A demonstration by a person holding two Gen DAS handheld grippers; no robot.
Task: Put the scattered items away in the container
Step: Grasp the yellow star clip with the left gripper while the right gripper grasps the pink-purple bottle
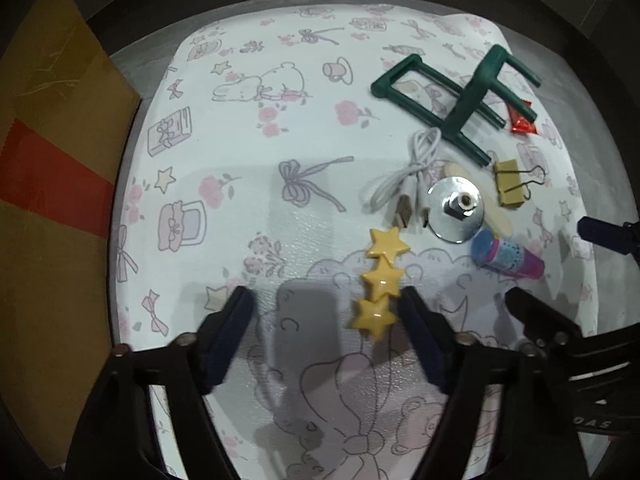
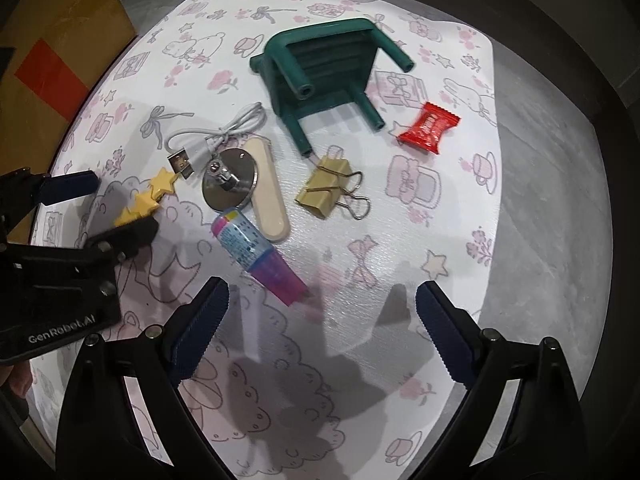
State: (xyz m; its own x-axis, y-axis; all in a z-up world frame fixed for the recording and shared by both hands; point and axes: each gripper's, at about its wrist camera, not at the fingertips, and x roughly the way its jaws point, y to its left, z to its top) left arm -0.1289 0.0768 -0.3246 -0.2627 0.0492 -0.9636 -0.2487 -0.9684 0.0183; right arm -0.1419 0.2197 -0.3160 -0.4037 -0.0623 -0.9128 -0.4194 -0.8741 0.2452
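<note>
Where left gripper [image 2: 94,210] crosses, star clip [image 2: 146,200] end hidden

A white cloth [image 1: 248,216] covers the work surface, printed with pale pink and lilac drawings — bows, stars, roses, teacups, hats, gift boxes and sleeping bears. It looks lightly textured and lies flat, with faint shadows across its near part. Beyond its edges a grey surface [image 2: 552,184] shows, widest on the right in the right wrist view. To the far left stands a brown cardboard box [image 1: 60,184] with a broad red band [image 1: 52,184] across its face — its corner sits just beside the cloth's left edge.
</note>
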